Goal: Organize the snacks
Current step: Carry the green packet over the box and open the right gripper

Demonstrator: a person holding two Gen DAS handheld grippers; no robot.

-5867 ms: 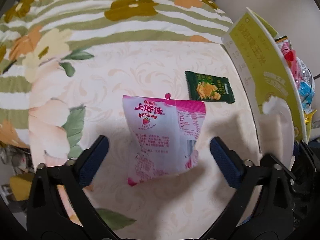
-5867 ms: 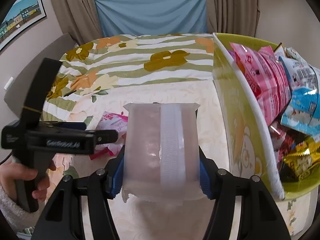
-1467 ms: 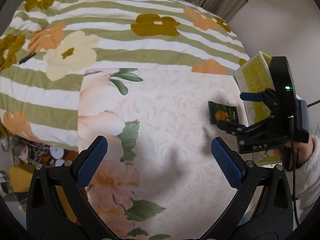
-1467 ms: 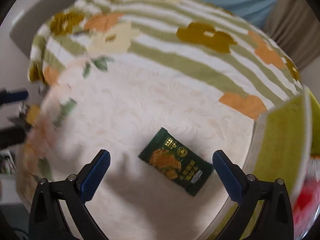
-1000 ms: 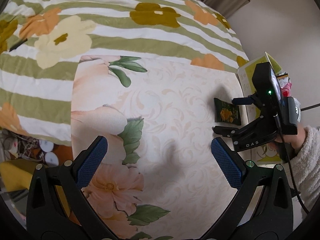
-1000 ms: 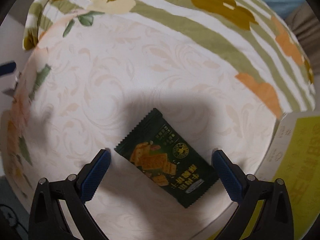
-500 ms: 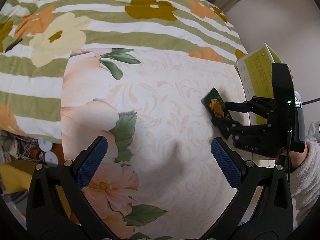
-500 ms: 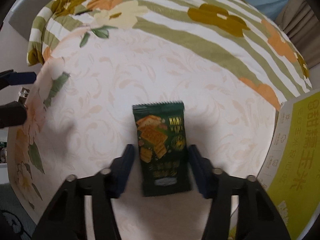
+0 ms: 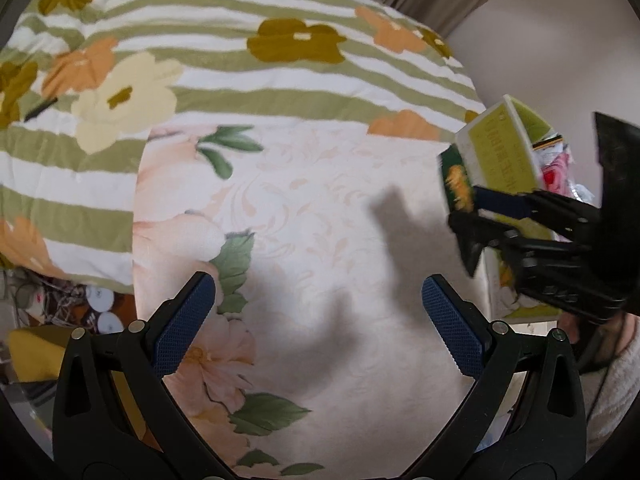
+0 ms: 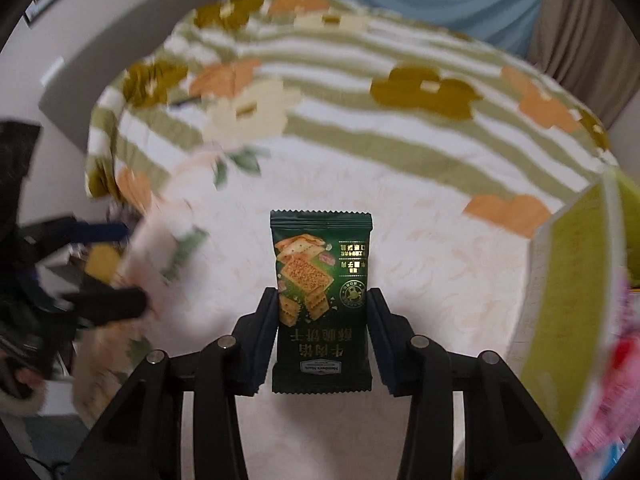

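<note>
While the left hand-held gripper (image 9: 318, 318) gapes, the right hand-held gripper (image 10: 322, 334) pinches one green cracker packet (image 10: 321, 280).

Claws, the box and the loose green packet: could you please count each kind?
Claw: 2, the left claw open, the right claw shut on the green cracker packet
Green cracker packet: 1
Yellow-green box: 1
Total: 4

The right gripper (image 10: 322, 330) clamps a dark green cracker packet (image 10: 321, 280); green box (image 10: 572, 280) at right.
</note>
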